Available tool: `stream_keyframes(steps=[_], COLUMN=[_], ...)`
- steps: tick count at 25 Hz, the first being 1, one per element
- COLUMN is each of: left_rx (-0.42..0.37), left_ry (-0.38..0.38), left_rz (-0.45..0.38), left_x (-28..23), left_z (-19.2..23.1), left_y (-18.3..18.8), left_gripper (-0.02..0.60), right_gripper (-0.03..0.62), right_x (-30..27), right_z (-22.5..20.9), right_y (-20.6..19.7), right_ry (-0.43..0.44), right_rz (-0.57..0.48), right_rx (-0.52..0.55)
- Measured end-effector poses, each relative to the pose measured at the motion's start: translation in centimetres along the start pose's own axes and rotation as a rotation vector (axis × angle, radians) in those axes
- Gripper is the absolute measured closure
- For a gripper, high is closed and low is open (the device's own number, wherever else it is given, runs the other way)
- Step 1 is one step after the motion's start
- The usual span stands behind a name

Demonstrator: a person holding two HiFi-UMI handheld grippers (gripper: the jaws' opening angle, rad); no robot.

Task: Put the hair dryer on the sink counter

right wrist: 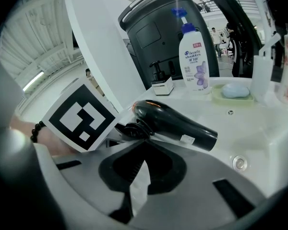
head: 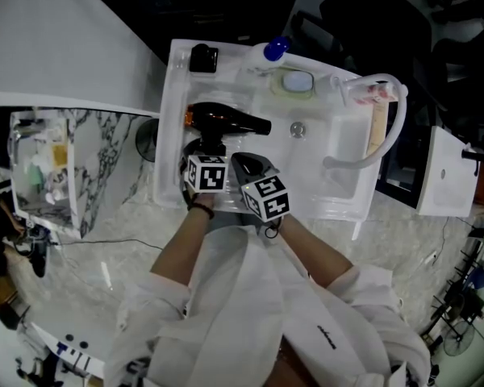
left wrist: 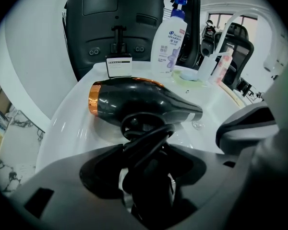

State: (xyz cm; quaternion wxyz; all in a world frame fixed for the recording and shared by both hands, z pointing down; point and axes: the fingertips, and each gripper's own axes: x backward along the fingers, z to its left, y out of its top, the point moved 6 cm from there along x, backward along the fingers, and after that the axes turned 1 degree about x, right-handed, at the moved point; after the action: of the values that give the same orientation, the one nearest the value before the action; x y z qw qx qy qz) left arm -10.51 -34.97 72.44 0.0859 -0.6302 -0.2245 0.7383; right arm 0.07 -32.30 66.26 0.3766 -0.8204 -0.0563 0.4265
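Hair dryer [head: 226, 122]: lies on its side on the sink counter [head: 171, 95], left of the drain [head: 298, 129], nozzle towards it, so it looks set down already.
Handle [left wrist: 146, 143]: the cord is wound round it and it points back at me, the easy part to carry it by.
My left gripper [head: 210, 147]: jaws spread wide either side of that handle, seemingly not squeezing; I judge I am letting go.
My right gripper [head: 246, 164]: just beside, jaws drawn nearly together on nothing, kept clear.
Next: I would back my left straight off so the cord does not snag.
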Motion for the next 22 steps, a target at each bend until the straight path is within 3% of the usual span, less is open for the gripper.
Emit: stream_keyframes(steps=[12,22], left_rx=[-0.018,-0.020], left_ry=[-0.022,-0.051], left_rz=[-0.056,-0.198], left_x=[2.4,8.6], left_z=[0.0,-0.3], left_y=[1.0,2.5], left_gripper=[0.298,0.301], right_gripper=[0.577,0.577], right_x=[1.3,5.1], right_z=[0.0,-0.2], right_y=[1.0,2.8], right_ry=[-0.006,-0.040], right_rz=[-0.031,-0.102], right_rx=[0.008,0.013])
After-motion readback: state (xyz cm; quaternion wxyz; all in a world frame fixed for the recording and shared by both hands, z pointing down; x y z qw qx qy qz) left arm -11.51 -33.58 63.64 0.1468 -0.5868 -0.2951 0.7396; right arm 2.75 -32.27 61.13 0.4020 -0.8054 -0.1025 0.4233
